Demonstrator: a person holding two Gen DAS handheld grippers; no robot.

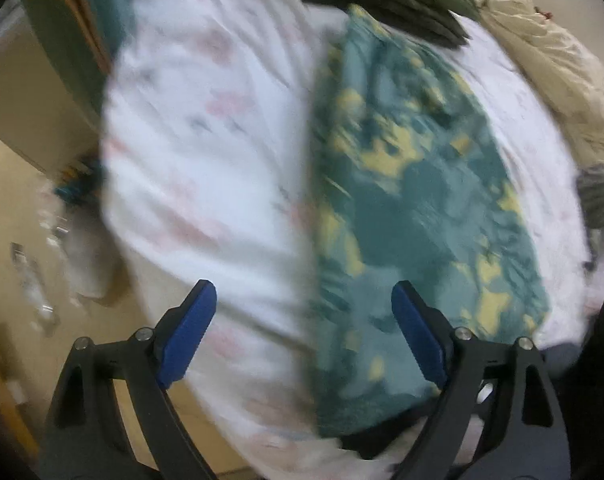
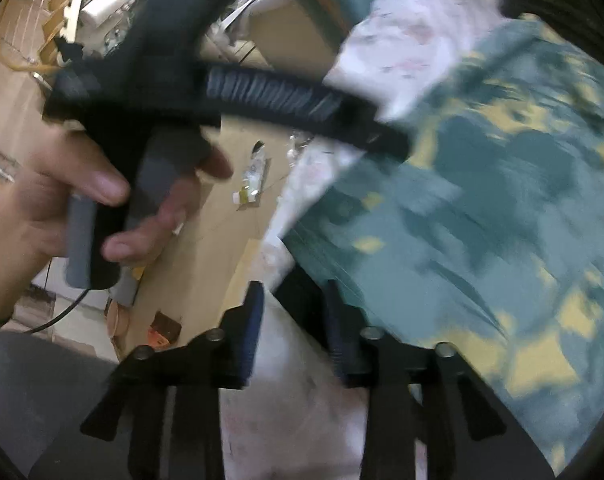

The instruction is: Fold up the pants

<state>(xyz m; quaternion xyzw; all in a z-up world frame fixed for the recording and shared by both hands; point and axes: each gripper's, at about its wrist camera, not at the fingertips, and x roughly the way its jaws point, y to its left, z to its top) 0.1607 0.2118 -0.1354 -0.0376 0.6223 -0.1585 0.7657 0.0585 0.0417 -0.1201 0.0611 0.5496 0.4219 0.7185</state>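
Teal-and-yellow patterned pants (image 1: pixel 414 200) lying in long folded strip on white floral sheet (image 1: pixel 206 128), likely laid flat for next fold.

Left gripper (image 1: pixel 304 304) hovering at near end, jaws spread wide, gripping nothing.

Right gripper (image 2: pixel 292 300) jaws partly open; dark fabric between them, grip unclear.

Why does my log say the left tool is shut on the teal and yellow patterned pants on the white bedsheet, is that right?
Not quite. The left wrist view shows the left tool open, its blue fingers spread wide with nothing between them. The rest holds: the teal and yellow patterned pants lie on the white bedsheet.
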